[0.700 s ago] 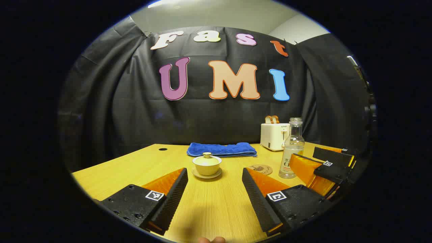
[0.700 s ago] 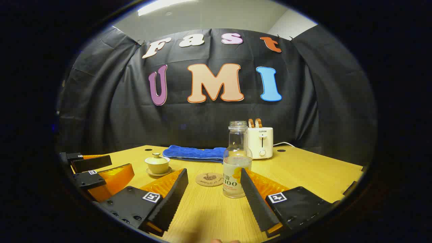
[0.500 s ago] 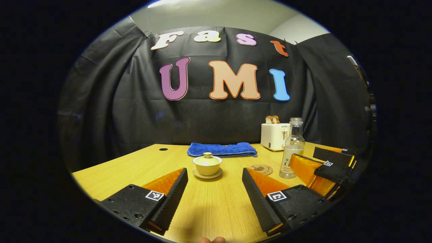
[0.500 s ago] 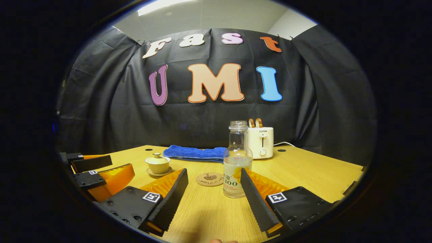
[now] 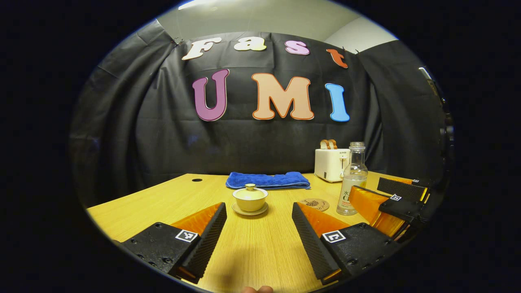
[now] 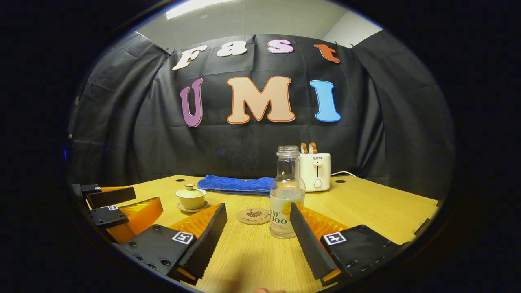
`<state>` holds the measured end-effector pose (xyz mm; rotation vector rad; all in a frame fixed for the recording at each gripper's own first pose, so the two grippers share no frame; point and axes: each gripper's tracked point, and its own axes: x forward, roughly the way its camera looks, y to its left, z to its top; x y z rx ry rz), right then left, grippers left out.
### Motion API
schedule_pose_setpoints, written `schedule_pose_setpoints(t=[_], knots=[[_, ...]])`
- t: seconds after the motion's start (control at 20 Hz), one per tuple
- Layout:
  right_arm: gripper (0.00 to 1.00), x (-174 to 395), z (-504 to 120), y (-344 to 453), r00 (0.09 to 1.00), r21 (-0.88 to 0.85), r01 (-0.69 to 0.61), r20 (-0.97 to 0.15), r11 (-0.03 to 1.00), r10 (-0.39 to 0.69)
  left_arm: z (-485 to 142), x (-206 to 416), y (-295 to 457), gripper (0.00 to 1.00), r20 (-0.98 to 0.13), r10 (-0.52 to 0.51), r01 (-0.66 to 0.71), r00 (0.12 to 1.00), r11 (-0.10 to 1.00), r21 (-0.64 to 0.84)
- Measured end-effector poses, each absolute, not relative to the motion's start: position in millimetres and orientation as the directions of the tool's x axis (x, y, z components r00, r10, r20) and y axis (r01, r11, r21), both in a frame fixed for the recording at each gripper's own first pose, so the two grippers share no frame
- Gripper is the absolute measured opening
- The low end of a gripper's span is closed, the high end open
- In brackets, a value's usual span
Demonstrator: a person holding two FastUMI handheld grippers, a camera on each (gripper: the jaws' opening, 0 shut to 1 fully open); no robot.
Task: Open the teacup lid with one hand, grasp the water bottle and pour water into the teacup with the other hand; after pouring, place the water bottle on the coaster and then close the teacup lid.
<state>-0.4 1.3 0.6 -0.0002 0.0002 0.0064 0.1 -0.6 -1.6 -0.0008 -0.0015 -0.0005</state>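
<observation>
A pale lidded teacup [image 5: 250, 199] [image 6: 190, 197] stands on its saucer on the wooden table. My left gripper [image 5: 258, 230] is open just in front of the cup, not touching it. A clear uncapped water bottle [image 6: 286, 195] [image 5: 352, 180], partly filled, stands upright beside a round coaster [image 6: 254, 216] [image 5: 314, 204]. My right gripper [image 6: 258, 232] is open in front of the bottle, with the bottle just ahead of the right finger. The left gripper [image 6: 112, 203] appears at the left edge of the right gripper view, and the right gripper [image 5: 392, 201] at the right of the left gripper view.
A folded blue towel [image 5: 267, 180] [image 6: 234, 184] lies behind the teacup. A white toaster [image 5: 331, 162] [image 6: 314, 171] with two slices in it stands at the back. The wooden table [image 5: 163, 199] has cable holes near its back edge.
The right gripper view has shifted very slightly; the bottle sits a touch farther right in it. The left gripper has not visibly moved.
</observation>
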Motion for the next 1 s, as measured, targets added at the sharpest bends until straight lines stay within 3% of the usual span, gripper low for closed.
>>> schedule_pose_setpoints(t=[1.0], knots=[[0.95, 2.2, 0.4, -7.4, 1.000, -0.001, 0.001, -0.003, 1.000, -0.001, -2.0, 16.8, 4.5, 0.94, 0.006, 0.014, -0.014, 1.000, 1.000, 0.002]])
